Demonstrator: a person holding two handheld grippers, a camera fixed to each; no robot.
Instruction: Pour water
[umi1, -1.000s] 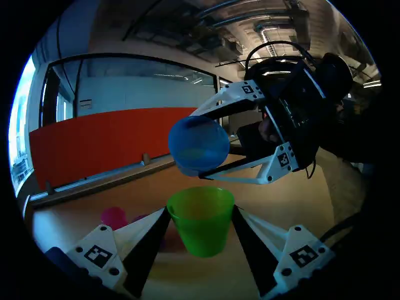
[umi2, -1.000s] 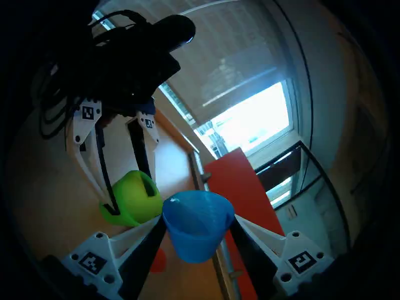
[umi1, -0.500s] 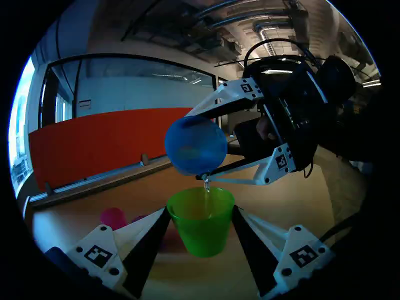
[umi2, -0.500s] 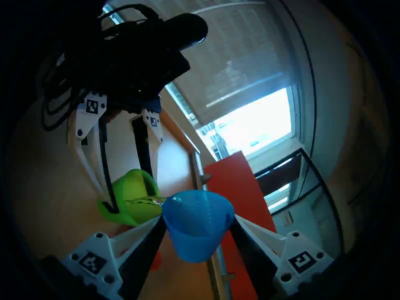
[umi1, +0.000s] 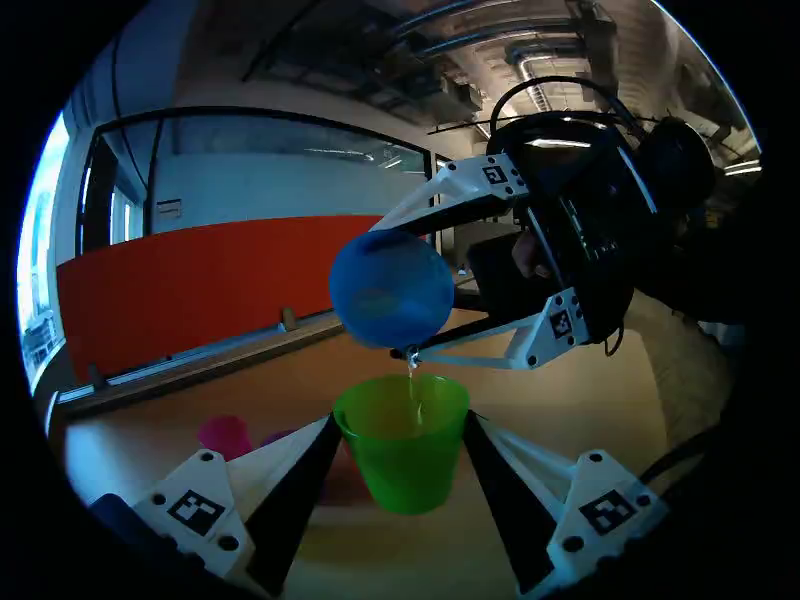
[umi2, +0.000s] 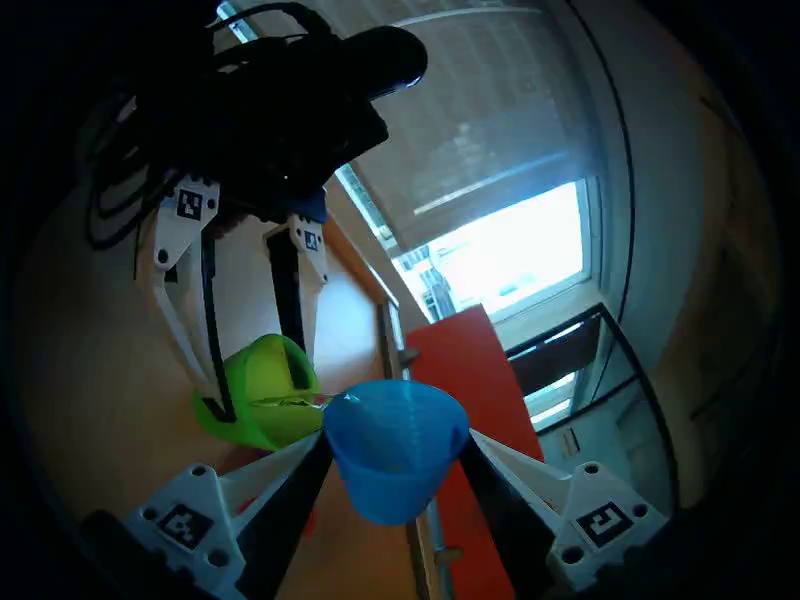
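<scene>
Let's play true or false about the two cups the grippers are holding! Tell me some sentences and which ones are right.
1. The blue cup is tipped over above the green cup. True.
2. The left gripper holds the blue cup. False: the left gripper is shut on the green cup, and the right gripper is shut on the blue one.
3. A thin stream of water runs from the blue cup's rim down into the green cup. True.
4. The green cup is turned upside down. False: it is upright, with its mouth up, catching the water.
</scene>
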